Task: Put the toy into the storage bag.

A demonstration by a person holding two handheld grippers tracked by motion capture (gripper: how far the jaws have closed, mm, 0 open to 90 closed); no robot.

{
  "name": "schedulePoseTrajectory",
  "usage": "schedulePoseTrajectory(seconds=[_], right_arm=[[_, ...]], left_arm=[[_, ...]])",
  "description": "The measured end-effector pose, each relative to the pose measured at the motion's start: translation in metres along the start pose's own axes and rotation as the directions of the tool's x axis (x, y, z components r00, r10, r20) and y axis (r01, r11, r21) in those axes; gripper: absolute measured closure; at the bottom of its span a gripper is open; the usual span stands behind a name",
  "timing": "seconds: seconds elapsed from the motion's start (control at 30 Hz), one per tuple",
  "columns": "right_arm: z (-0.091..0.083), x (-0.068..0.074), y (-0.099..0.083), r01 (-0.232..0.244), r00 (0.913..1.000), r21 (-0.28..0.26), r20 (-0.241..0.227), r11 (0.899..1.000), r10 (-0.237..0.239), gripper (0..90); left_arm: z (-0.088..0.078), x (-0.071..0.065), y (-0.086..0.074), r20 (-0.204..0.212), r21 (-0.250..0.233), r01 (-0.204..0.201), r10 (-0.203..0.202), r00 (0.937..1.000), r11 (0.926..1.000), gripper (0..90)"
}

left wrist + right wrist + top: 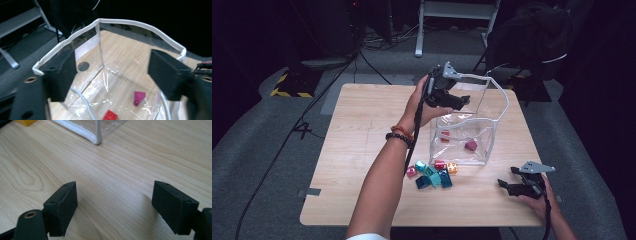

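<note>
A: Nearest to us in the high view is the left forearm point(379, 187), coming up from the bottom edge with a beaded bracelet point(399, 137) at the wrist. What do we have at the end of it?

B: We have the left tool point(457, 101) raised over the open top of the clear bag point(489, 142), which stands upright on the worktop point(362, 125) right of the middle. Its jaws stand apart with nothing between them.

A: In the left gripper view we look down into that bag. We see its white rim point(125, 22) curving round behind the two black jaws, which are spread wide above the opening.

B: On the bag's floor we see a dark pink brick point(138, 97) and a red brick point(110, 115), lying near each other but apart.

A: And the remaining bricks?

B: We see a small pile of bricks point(432, 174) on the worktop just in front of the bag, teal, blue, pink, red and orange ones lying close together.

A: The right tool point(506, 186)?

B: It rests low over the worktop near the front right corner, well apart from the pile. In the right gripper view its jaws are spread wide over bare wood, gripping nothing, and the bag's lower corner point(96, 138) shows ahead of them.
</note>
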State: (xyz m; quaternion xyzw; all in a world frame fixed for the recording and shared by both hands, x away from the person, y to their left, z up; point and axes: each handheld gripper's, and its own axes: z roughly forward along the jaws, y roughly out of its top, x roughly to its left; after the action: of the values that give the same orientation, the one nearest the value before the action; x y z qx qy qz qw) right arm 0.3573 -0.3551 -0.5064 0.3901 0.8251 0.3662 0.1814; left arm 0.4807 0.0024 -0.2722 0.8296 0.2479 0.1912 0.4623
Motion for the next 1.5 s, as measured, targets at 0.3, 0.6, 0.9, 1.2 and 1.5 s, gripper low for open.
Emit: schedulePoseTrajectory(seconds=[0.3, 0.6, 0.9, 1.2, 1.5], right_arm=[[0.000, 0.000, 0.000, 0.000, 1.0000, 0.000, 0.000, 1.000, 0.000, 21.0], [0.000, 0.000, 0.000, 0.000, 1.0000, 0.000, 0.000, 1.000, 0.000, 21.0], [0.000, 0.000, 0.000, 0.000, 1.0000, 0.000, 0.000, 1.000, 0.000, 21.0], [0.000, 0.000, 0.000, 0.000, 1.0000, 0.000, 0.000, 1.000, 0.000, 21.0], [0.000, 0.000, 0.000, 0.000, 1.0000, 0.000, 0.000, 1.000, 0.000, 20.9]], left_arm=[[-0.019, 0.012, -0.014, -0.030, -0.004, 0.016, -0.016, 0.9994, 0.9999, 17.3], [-0.033, 0.025, -0.038, -0.042, 0.030, 0.021, -0.020, 0.9989, 0.9993, 16.0], [-0.047, 0.034, -0.069, -0.081, 0.078, 0.017, -0.010, 0.9967, 0.9968, 16.2], [-0.057, 0.027, -0.115, -0.082, 0.112, 0.010, 0.000, 0.9967, 0.9936, 16.3], [-0.058, 0.020, -0.160, -0.072, 0.173, 0.013, 0.000, 0.9974, 0.9848, 16.6]])
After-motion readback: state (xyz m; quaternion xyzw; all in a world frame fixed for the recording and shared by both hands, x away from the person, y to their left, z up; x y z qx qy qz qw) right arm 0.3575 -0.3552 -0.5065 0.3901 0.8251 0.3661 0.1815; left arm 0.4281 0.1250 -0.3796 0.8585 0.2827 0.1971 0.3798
